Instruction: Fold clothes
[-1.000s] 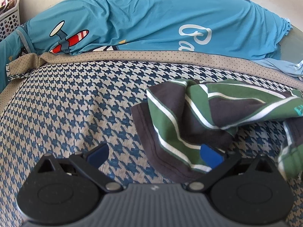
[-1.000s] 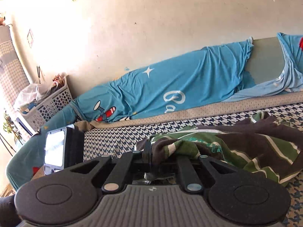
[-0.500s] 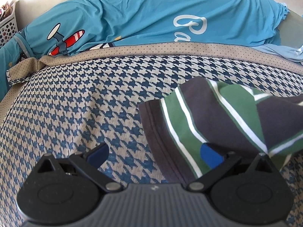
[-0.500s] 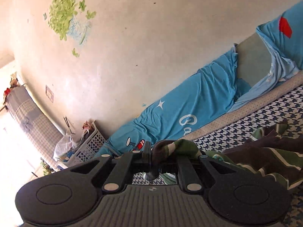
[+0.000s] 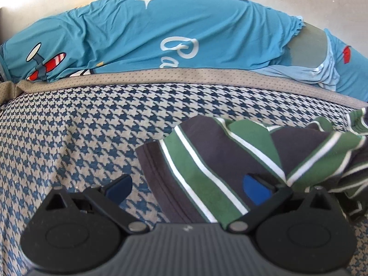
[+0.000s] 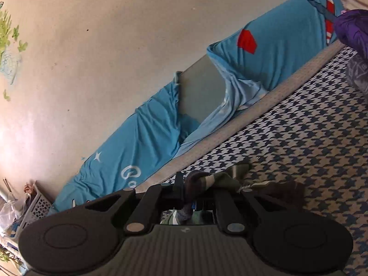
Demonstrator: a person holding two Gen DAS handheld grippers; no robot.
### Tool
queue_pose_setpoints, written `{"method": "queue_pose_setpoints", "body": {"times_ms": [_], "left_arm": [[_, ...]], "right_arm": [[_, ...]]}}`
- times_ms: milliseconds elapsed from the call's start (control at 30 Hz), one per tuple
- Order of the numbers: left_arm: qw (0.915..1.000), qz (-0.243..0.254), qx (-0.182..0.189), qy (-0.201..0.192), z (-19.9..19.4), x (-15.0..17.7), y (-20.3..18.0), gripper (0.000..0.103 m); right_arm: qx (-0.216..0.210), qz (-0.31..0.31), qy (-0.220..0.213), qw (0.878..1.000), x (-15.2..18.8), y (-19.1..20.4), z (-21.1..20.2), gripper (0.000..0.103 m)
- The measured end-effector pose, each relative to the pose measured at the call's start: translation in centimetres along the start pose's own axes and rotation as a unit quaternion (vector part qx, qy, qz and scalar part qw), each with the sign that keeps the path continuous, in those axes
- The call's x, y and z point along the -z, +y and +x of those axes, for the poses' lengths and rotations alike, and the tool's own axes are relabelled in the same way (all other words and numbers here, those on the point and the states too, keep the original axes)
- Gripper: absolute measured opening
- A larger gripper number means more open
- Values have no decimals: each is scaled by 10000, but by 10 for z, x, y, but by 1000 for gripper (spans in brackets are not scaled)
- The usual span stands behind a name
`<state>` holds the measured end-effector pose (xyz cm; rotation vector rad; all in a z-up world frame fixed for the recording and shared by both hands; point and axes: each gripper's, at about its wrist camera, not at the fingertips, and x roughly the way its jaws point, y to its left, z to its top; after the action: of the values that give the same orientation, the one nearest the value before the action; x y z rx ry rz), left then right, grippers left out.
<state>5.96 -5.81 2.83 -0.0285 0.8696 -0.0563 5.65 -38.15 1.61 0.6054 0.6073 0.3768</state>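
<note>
Right wrist: right tongs [image 6: 197, 197] pinch striped garment [image 6: 220, 178]; left tongs [image 5: 187, 187] spread.

One striped garment [image 5: 230, 161], two tongs, one laundry basket [image 6: 39, 207], one purple garment [image 6: 355, 30].

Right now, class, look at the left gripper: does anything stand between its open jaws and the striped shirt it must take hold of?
Nothing visible does. The left gripper is open directly over the hem of the striped shirt, which lies on the checked cover with no other thing between them. The right gripper is already shut on another part of the shirt.
</note>
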Motion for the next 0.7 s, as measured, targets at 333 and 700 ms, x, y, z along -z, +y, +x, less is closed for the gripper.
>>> {"method": "queue_pose_setpoints", "body": {"times_ms": [333,700], "left_arm": [[9970,279,716,49,10,-4,-42,103],[9994,129,293,146,45,-9,-49,103]], "right_arm": [[1138,448,188,9923,-10,-38,25,8],[768,174,551,9954,-12,-38,8,18]]}}
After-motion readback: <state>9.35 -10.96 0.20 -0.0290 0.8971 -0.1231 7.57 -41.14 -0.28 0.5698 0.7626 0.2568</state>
